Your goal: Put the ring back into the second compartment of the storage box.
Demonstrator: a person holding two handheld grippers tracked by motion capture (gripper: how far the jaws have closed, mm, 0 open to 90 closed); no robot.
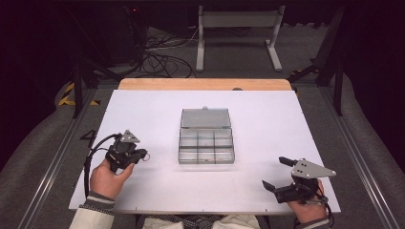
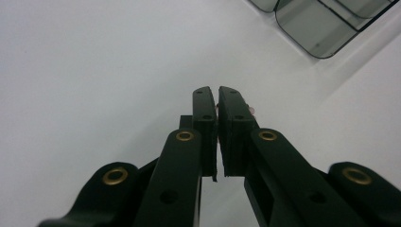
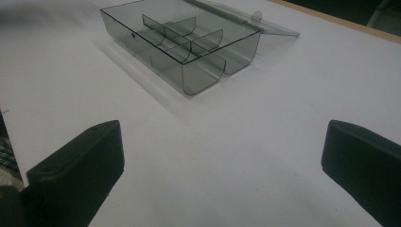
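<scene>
A clear smoky plastic compartment box (image 1: 206,145) lies in the middle of the white table (image 1: 267,119), its lid (image 1: 205,118) folded flat behind it and its cells looking empty. My left gripper (image 1: 142,155) rests left of the box, jaws pointing toward it and pressed together on a small ring (image 1: 146,156). Along its jaws, the left gripper (image 2: 217,92) shows a bit of pinkish metal (image 2: 251,110) beside its tips, with a corner of the box (image 2: 321,28) ahead. My right gripper (image 1: 273,171) sits at the front right, open and holding nothing. Between its spread jaws, the right gripper (image 3: 222,137) faces the box (image 3: 184,42).
A wooden strip (image 1: 205,84) borders the table's far edge. Beyond it stand a grey metal frame (image 1: 239,28) and tangled cables (image 1: 157,57) on the floor. Bare white surface surrounds the box on all sides.
</scene>
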